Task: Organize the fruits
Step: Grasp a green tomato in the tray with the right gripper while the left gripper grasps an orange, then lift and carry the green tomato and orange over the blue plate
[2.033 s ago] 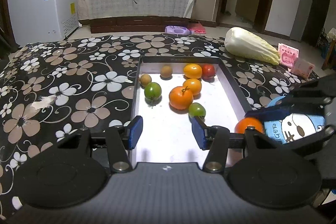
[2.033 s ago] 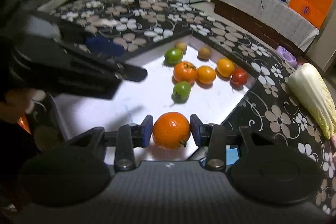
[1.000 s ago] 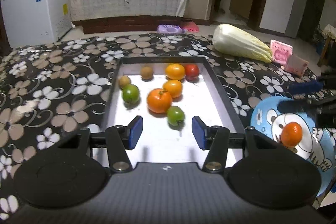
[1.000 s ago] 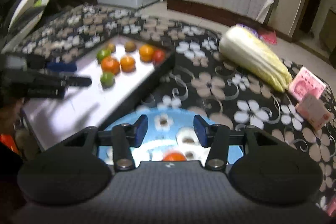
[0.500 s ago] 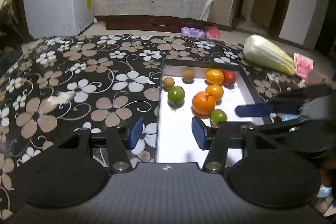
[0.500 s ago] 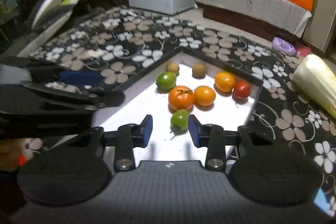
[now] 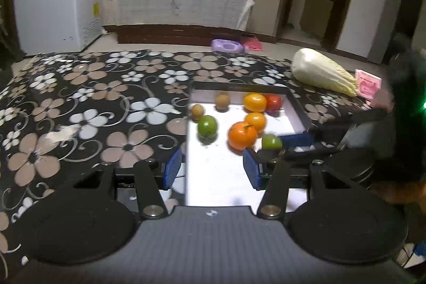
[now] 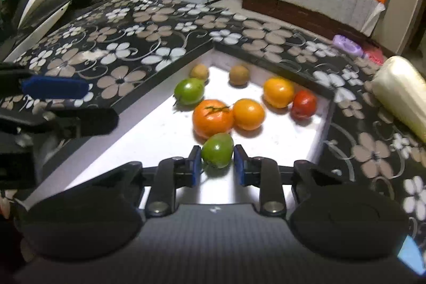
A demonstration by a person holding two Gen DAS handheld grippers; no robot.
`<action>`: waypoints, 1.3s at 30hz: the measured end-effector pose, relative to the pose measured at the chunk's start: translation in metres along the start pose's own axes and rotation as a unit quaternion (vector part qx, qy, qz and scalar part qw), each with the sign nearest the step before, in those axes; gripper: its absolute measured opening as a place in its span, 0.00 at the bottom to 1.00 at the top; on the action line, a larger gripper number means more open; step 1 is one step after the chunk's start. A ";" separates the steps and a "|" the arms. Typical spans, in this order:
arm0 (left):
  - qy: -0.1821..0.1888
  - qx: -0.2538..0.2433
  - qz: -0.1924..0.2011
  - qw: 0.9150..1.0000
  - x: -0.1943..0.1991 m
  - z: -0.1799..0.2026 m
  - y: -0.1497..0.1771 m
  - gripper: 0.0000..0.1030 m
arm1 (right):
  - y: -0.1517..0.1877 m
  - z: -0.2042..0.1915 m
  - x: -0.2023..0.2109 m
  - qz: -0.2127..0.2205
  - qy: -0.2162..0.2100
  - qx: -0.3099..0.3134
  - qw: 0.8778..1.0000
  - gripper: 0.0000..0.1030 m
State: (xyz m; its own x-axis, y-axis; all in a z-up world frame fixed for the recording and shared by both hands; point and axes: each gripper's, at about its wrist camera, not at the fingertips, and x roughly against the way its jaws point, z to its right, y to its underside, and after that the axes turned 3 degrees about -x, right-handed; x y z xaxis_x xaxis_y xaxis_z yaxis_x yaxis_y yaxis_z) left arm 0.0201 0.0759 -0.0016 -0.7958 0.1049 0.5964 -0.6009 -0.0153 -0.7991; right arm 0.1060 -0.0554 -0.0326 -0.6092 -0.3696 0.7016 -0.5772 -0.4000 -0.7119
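Note:
A white tray with a black rim holds several fruits: a large orange, two smaller oranges, a red tomato, a green fruit and two brown ones. My right gripper is shut on a green fruit at the tray's near side, blue pads against both its sides. In the left wrist view that green fruit sits between the right gripper's fingers. My left gripper is open and empty over the tray's near left edge.
The tray lies on a black floral cloth. A napa cabbage and pink banknotes lie at the right. A white freezer and a covered bench stand behind.
My right gripper dropped the orange on the blue plate, swung back to the tray and closed on the near green fruit. My left gripper stayed open, shifting slightly.

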 end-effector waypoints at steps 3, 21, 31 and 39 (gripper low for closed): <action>0.016 -0.017 0.002 1.000 -0.005 0.008 -0.001 0.57 | -0.005 0.010 0.028 0.029 0.007 -0.011 0.999 0.28; -0.005 -0.040 -0.073 0.996 -0.103 0.040 -0.025 0.63 | 0.004 0.053 0.096 0.085 -0.005 -0.042 0.996 0.28; -0.022 -0.036 -0.084 0.996 -0.118 0.045 -0.026 0.42 | 0.011 0.055 0.099 0.075 -0.007 -0.036 0.996 0.28; -0.033 -0.043 -0.066 0.996 -0.092 0.048 -0.028 0.42 | 0.017 0.056 0.098 0.064 -0.006 -0.033 0.997 0.28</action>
State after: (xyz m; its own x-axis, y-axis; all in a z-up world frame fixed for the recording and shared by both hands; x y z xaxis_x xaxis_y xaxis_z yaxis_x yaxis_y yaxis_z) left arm 0.1064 0.0185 -0.0308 -0.7154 0.0345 0.6979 -0.6941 0.0791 -0.7155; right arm 0.0669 -0.1453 0.0254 -0.6732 -0.4244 0.6055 -0.5305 -0.2932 -0.7953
